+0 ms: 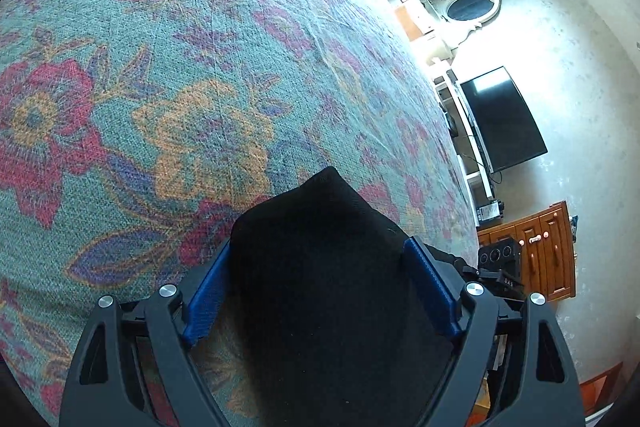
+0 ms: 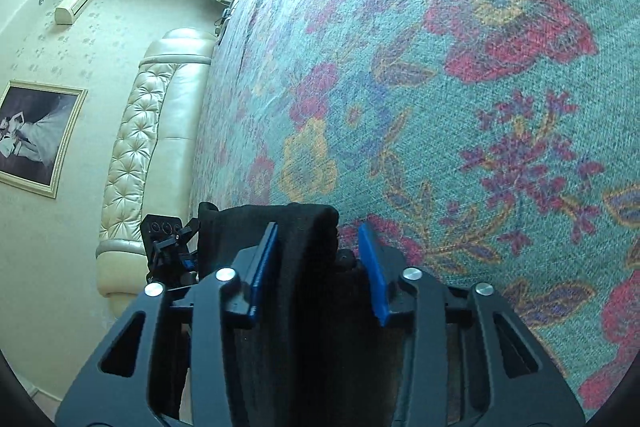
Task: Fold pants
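The black pants [image 1: 320, 267] are held up over the floral bedspread [image 1: 200, 67]. In the left wrist view a thick bunch of black cloth fills the gap between the blue pads of my left gripper [image 1: 320, 283], which is shut on it. In the right wrist view my right gripper [image 2: 320, 255] has a fold of the black pants [image 2: 304, 251] between its pads; the cloth lies against the left pad, with a gap to the right pad. The rest of the pants hangs below, hidden.
The teal bedspread [image 2: 440, 107] with red and yellow flowers covers the bed. A cream tufted headboard [image 2: 140, 131] is at the left. A television [image 1: 504, 119], a wooden cabinet [image 1: 536, 255] and an oval mirror [image 1: 472, 7] stand by the wall. The other gripper [image 2: 168, 243] shows nearby.
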A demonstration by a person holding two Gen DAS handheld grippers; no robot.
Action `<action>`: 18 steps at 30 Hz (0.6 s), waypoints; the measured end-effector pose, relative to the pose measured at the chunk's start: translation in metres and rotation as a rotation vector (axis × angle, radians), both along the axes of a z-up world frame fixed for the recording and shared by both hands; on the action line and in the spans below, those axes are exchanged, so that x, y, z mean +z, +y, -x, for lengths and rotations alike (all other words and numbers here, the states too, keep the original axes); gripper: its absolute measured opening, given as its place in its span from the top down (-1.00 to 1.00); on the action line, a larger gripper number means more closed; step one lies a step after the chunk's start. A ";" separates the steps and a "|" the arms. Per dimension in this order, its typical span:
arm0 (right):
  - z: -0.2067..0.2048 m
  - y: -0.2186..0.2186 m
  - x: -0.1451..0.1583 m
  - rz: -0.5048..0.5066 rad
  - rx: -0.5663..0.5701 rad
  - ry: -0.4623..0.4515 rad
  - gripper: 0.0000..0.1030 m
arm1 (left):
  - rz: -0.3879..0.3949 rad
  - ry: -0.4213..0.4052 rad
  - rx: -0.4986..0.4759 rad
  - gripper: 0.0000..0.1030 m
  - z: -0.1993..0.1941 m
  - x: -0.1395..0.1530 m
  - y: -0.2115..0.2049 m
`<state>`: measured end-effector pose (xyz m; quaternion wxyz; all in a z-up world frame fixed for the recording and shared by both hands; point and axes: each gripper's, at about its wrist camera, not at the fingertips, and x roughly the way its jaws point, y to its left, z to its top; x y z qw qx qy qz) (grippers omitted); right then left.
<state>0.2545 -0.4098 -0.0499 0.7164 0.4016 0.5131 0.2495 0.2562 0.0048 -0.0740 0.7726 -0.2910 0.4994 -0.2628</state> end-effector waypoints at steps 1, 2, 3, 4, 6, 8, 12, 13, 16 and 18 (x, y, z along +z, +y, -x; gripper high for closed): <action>0.002 -0.003 -0.003 0.000 -0.006 0.003 0.46 | -0.070 0.000 -0.013 -0.15 -0.001 0.000 -0.005; 0.003 -0.003 -0.004 0.004 -0.011 0.001 0.47 | -0.119 -0.007 -0.029 -0.01 0.000 0.000 -0.008; 0.004 -0.003 -0.005 0.003 -0.020 -0.003 0.47 | -0.122 -0.022 -0.034 0.00 0.002 -0.001 -0.008; 0.006 -0.005 -0.006 0.000 -0.026 -0.012 0.45 | -0.107 -0.028 -0.030 0.00 0.003 -0.002 -0.007; 0.011 -0.010 -0.007 -0.043 -0.046 -0.019 0.24 | -0.054 -0.039 -0.014 -0.04 0.009 -0.003 0.002; 0.018 -0.017 -0.007 -0.100 -0.054 -0.009 -0.03 | 0.038 -0.013 0.024 -0.22 0.016 -0.005 0.015; 0.044 -0.023 0.003 -0.099 -0.023 0.002 -0.40 | 0.116 -0.022 0.058 -0.44 0.047 0.010 0.028; 0.053 -0.021 0.006 -0.081 0.004 0.008 -0.42 | 0.109 -0.031 0.051 -0.45 0.058 0.015 0.028; 0.081 -0.011 0.011 -0.034 0.096 0.023 -0.43 | 0.115 -0.031 0.034 -0.46 0.093 0.019 0.030; 0.099 -0.005 0.014 -0.021 0.133 0.029 -0.44 | 0.122 -0.027 0.031 -0.46 0.113 0.019 0.030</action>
